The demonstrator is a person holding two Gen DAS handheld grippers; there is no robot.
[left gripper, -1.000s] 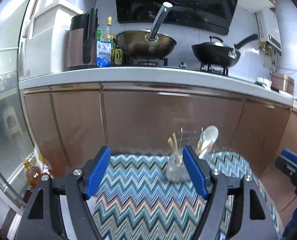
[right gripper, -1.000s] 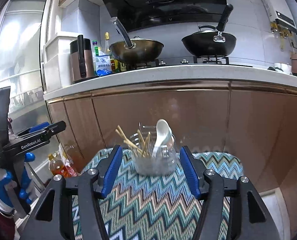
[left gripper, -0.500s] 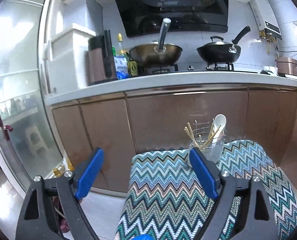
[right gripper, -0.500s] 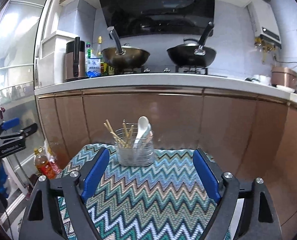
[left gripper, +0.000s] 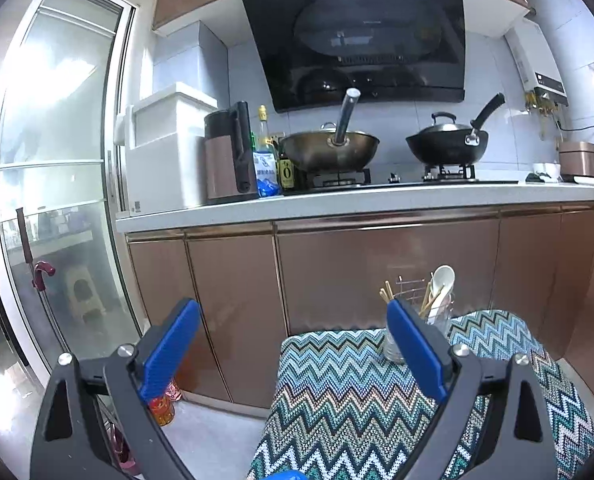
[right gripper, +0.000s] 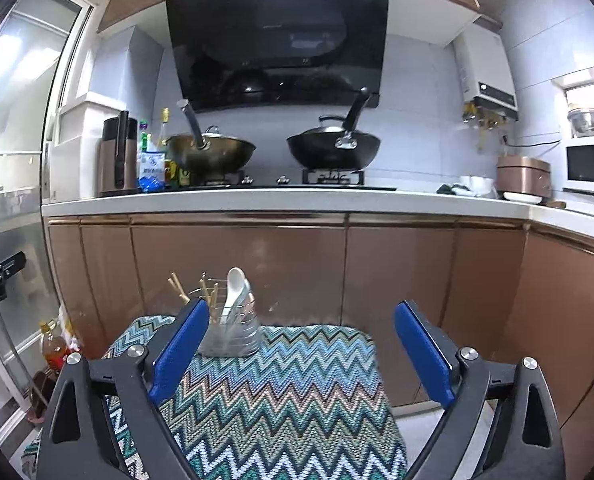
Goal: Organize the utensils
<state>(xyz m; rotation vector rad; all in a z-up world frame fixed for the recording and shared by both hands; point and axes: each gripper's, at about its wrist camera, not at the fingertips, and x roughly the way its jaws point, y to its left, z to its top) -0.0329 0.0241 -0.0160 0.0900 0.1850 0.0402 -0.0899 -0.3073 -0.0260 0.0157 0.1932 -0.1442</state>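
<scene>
- Left gripper (left gripper: 293, 348): jaws spread wide and opening further, nothing between them; utensil holder (left gripper: 425, 332) sits ahead and to its right, partly hidden behind the right blue pad.
- Right gripper (right gripper: 301, 344): jaws wide, opening too, empty; same utensil holder (right gripper: 233, 332) ahead and slightly left, just past the left pad.
- Chopsticks (right gripper: 177, 290) and white spoon (right gripper: 235, 294) standing upright in the holder; no loose utensils seen on the cloth.
- Judged: task likely finished or nearly so. Best to keep both grippers clear of the holder, avoiding a knock that tips it.
- Zigzag cloth (right gripper: 281, 396) beneath, soft-looking, perhaps unsteady footing.
- Beyond: brown cabinet doors (right gripper: 237, 268), white counter (right gripper: 257, 200), 2 woks (right gripper: 211, 154) on the stove, black hood above.
</scene>
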